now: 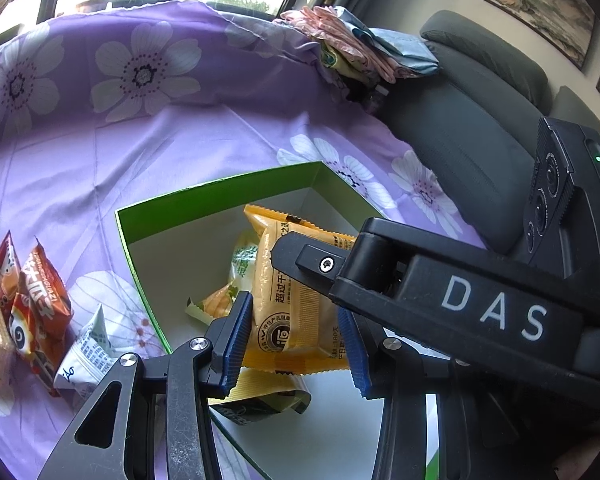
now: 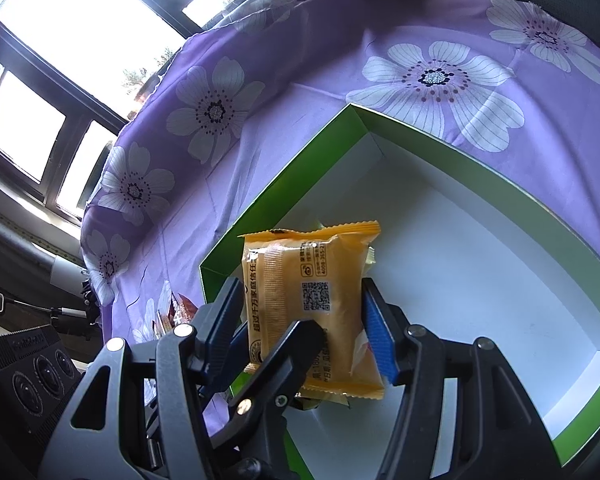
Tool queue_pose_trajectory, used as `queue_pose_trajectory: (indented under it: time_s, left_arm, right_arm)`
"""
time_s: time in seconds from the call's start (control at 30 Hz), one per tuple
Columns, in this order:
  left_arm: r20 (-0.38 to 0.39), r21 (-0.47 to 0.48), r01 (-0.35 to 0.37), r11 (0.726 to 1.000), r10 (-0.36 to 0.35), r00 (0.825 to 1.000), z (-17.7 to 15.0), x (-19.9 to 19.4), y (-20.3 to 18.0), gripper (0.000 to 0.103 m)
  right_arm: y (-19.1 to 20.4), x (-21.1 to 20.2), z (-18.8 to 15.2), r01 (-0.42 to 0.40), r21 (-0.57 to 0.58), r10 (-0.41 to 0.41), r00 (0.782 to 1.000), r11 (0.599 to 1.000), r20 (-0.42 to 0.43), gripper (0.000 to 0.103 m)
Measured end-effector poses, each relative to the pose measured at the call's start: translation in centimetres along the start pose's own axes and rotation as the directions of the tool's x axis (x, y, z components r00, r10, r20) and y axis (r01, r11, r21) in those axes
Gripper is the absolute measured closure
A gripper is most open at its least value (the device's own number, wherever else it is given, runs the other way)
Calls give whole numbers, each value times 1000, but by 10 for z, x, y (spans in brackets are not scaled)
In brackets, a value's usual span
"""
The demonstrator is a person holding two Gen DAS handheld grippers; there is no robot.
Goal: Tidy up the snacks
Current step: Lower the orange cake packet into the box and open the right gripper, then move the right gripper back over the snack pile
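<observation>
An orange snack packet [image 1: 296,300] [image 2: 316,300] hangs over the open green box [image 1: 220,192] [image 2: 460,148] with a white inside. Both grippers close on it: my left gripper [image 1: 296,340] with a blue pad on each side, and my right gripper [image 2: 304,328], whose black body [image 1: 440,292] crosses the left wrist view from the right. In the right wrist view a left finger [image 2: 276,364] lies across the packet's lower part. Other packets lie in the box: a yellow-green one [image 1: 244,264] and another yellow one [image 1: 260,396] under the held packet.
Red-orange snack packets [image 1: 40,300] and a white packet [image 1: 88,356] lie on the purple flowered cloth [image 1: 140,152] left of the box. A grey sofa [image 1: 480,100] with folded cloths [image 1: 364,48] stands at the back right. Windows are behind.
</observation>
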State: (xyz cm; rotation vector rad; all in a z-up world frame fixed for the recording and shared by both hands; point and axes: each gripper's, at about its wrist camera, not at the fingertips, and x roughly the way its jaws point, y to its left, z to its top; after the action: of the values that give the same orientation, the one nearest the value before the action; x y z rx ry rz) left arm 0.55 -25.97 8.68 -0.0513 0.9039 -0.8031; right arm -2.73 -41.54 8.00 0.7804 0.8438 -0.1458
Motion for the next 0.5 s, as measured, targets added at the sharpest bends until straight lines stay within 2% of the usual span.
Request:
queue_pose_trajectory:
  time_s: [0.07,0.13,0.17,0.27,0.4,0.43,0.5]
  left_arm:
    - [8,13,-2,1000,2,1000,-3,-2,-2,60]
    - [20,24,-15,1000,15,1000,-5,-5,-4,60]
    - [25,25,-28,999,27,999,-5,-7,-4,60]
    - [51,26,-45,999,44,998,-8,-21,-2,60]
    - [109,7,-66,998,65,992,-11,-52,10,50]
    - [124,-1,-78,997,77,989,-13,-61,14,49]
    - [151,-28,-104,994,107,983,-16,-79,25,39]
  right_arm:
    - [0,0,0,20,4,-20,1000,1000,2,42]
    - [3,-2,0,93,-15,-93,995,996,35,41]
    - [2,-4,0,105,-19,-104,993,994,48,39]
    - [0,-11,2,53,-4,-52,996,999,76,29]
    - [10,-21,1,43,-30,-39,990,999,136,23]
    - [13,-23,0,41,-39,-35,988,998,150,19]
    - [21,-26,-2,22,-65,-10,985,998,169,15]
